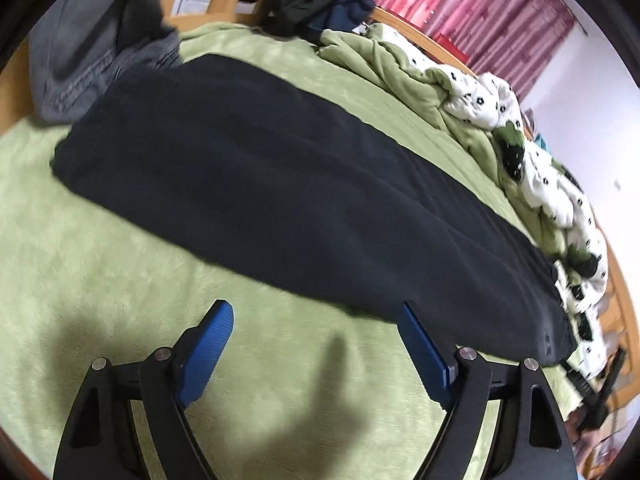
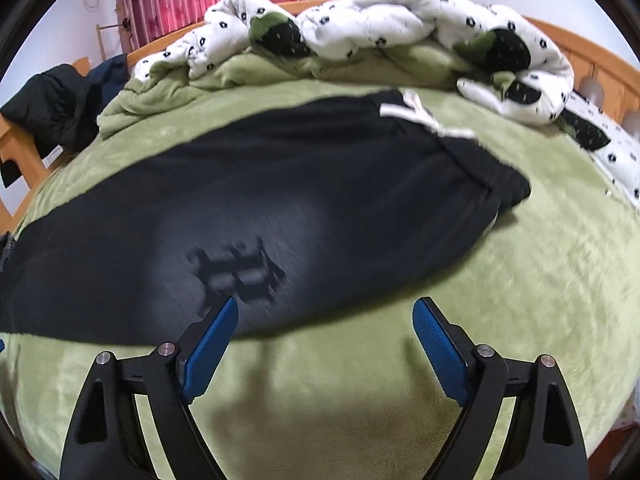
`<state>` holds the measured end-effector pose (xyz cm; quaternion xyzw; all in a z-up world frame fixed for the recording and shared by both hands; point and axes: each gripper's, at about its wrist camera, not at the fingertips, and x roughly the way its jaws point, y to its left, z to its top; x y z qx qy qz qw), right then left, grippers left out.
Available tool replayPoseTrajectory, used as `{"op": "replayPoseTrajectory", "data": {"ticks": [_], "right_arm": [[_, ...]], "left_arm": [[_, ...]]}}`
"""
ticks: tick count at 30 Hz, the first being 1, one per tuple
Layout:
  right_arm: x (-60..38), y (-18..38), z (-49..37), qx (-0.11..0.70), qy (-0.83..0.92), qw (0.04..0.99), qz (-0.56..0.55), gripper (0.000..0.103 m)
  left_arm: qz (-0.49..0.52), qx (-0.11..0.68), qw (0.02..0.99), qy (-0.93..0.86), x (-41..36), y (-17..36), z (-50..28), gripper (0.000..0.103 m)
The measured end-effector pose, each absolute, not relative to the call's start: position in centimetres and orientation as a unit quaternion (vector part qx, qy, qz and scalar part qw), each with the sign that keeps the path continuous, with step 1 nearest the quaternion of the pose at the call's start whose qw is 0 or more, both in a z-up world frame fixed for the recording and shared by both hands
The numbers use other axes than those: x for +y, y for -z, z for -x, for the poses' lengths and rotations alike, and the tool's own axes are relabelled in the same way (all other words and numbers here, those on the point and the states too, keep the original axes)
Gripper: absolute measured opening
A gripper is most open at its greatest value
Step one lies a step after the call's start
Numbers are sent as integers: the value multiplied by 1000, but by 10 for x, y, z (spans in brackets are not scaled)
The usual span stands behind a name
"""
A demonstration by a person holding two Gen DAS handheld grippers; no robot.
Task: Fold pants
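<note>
Black pants [image 1: 280, 184] — laid flat lengthwise on green bed [image 1: 100, 280]. Left hand-held gripper [image 1: 316, 312] and right hand-held gripper [image 2: 325, 308] — jaws wide, nothing held, above near edge.

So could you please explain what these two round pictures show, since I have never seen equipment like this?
Each picture comes from a wide-angle camera mounted on a hand-held gripper, looking forward along its two blue-padded fingers; a person carries one in each hand. One view shows the left gripper, the other the right gripper. Both stand open and hold nothing. They point down at a bed covered by a green blanket. On it lie black pants, stretched out long, with a white drawstring at the waist end. Behind them is a bunched white quilt with dark flowers. The left view also shows grey clothing near the pants' far end.
</note>
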<state>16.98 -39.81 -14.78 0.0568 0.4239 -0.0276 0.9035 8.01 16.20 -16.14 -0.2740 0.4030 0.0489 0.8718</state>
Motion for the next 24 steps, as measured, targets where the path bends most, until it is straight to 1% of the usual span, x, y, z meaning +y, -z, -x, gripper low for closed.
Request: {"op": "replayPoseTrajectory", "data": {"ticks": [3,7,9,12,13,14,15,16,17,18,19,24], "right_arm": [[-404,160,-170,428,21,901,-68,86],[-410,171,-179,434,4,895,-105,84],[-414,175,-185,434,2,893,-122,82],[-422,177,-197,430,9,889,-159,82],[-424,178,-203,431,10,886,-170,81],[-423,177,-208,431,12,885,-174,75],[-423,176,-213,428,12,886,-176,69],[-422,175,-218,430,16,885,-176,54],[-421,173,-223,430,22,885,-177,38],[-422,169,-227,426,24,886,-181,30],[-422,164,-230,421,23,888,-186,24],[-417,127,-245,381,-6,907,-179,21]], "left_arm": [[307,398,863,-44,172,176,-86,77],[351,381,854,-47,184,189,-94,76],[357,379,853,-43,187,192,-102,74],[355,381,852,-54,189,195,-115,63],[356,378,852,-57,190,195,-117,57],[360,375,852,-59,193,195,-120,50],[366,373,850,-61,195,195,-121,47],[371,373,848,-64,198,194,-122,38],[373,370,848,-67,200,192,-123,25],[371,365,851,-72,202,187,-123,21],[369,359,855,-68,204,181,-123,19],[335,329,882,-51,204,141,-133,15]]}}
